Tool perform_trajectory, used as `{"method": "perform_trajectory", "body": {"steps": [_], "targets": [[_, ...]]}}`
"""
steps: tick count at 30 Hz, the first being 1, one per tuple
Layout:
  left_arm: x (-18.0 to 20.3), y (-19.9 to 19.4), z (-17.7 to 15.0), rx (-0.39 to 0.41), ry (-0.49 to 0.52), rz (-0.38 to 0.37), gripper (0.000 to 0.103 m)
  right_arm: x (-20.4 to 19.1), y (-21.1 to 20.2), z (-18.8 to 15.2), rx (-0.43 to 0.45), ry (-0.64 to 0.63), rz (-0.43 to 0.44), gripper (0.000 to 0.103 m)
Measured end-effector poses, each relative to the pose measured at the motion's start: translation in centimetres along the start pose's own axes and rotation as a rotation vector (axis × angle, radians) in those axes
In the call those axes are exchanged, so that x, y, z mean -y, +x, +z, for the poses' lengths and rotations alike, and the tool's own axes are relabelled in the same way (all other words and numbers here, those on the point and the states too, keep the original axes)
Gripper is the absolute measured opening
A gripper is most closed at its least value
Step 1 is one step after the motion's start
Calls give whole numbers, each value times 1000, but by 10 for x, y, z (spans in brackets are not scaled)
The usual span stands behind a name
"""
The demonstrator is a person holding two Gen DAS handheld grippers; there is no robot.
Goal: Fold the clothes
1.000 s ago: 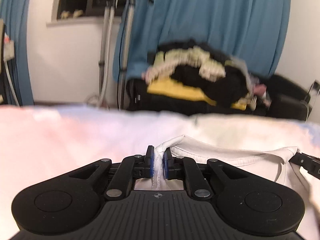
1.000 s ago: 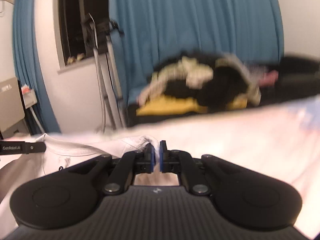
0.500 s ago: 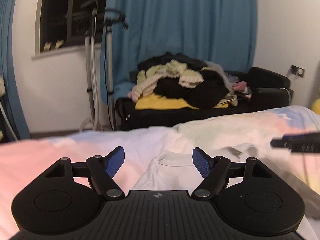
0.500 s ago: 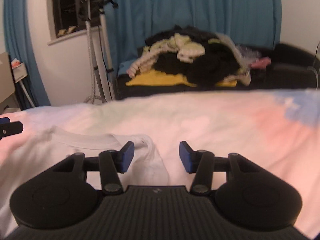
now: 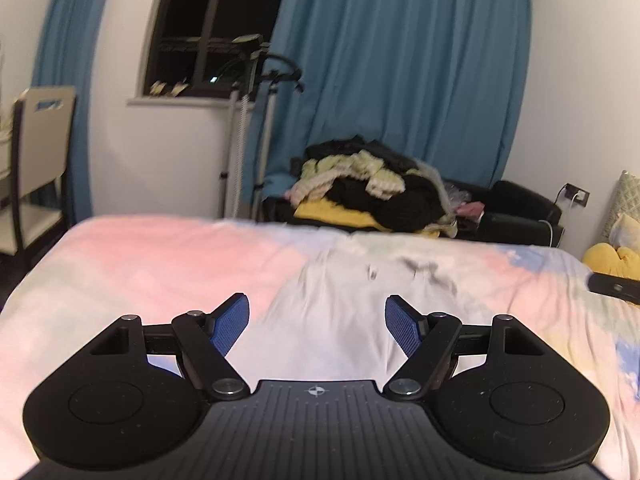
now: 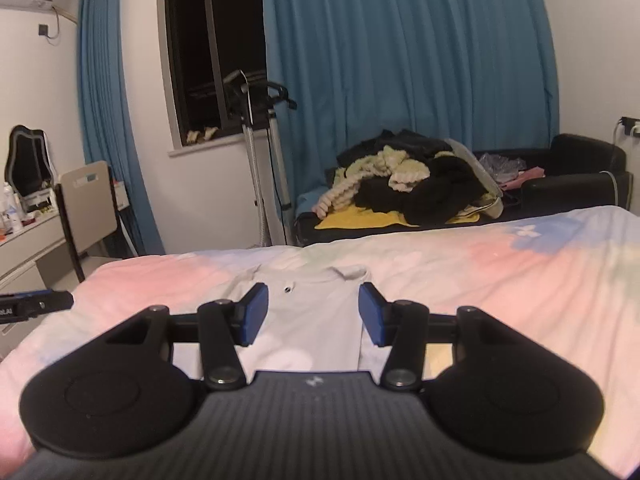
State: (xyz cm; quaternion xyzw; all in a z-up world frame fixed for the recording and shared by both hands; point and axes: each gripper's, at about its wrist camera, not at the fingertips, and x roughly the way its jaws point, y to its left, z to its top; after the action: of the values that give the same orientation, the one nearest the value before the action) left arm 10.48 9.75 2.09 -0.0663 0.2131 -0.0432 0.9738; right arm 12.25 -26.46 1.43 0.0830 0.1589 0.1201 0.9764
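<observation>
A white garment (image 6: pixel 316 320) lies flat on the bed, folded into a narrow strip with its collar at the far end. In the left wrist view the same white garment (image 5: pixel 340 320) is blurred, ahead of my left gripper (image 5: pixel 318 328), which is open with nothing between its blue pads. My right gripper (image 6: pixel 313 314) hangs above the garment's near part, open and holding nothing. The tip of the right gripper (image 5: pixel 614 286) shows at the right edge of the left wrist view. The left gripper (image 6: pixel 32 304) shows at the left edge of the right wrist view.
The bed cover (image 6: pixel 500 280) is pastel pink, blue and yellow. Behind the bed a black sofa (image 6: pixel 576 184) carries a pile of clothes (image 6: pixel 412 184). A garment steamer stand (image 6: pixel 260 152) is by the window. A chair (image 5: pixel 36 168) and desk (image 6: pixel 28 248) stand at the left.
Both grippers were shut on the white garment's edge a second ago; they let go, opened, and pulled back and up, so the whole bed now shows.
</observation>
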Motion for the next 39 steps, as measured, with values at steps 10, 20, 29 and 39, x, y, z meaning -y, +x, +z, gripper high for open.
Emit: {"method": "perform_trajectory", "body": {"steps": [10,20,29,39], "targets": [[-47,-5,-32,-158,-258,110,78,8,-63,-67,-63,166,22,53],[-61,27,-48,-198,-311,137,78,-3,-23,-88,-107,66,-14,54],[-66,55,-55,-208,-323,129,78,-3,6,-99,-128,70,13,57],[-77,88,-59,-224,-356,175,47,5,25,-105,-144,114,47,61]]}}
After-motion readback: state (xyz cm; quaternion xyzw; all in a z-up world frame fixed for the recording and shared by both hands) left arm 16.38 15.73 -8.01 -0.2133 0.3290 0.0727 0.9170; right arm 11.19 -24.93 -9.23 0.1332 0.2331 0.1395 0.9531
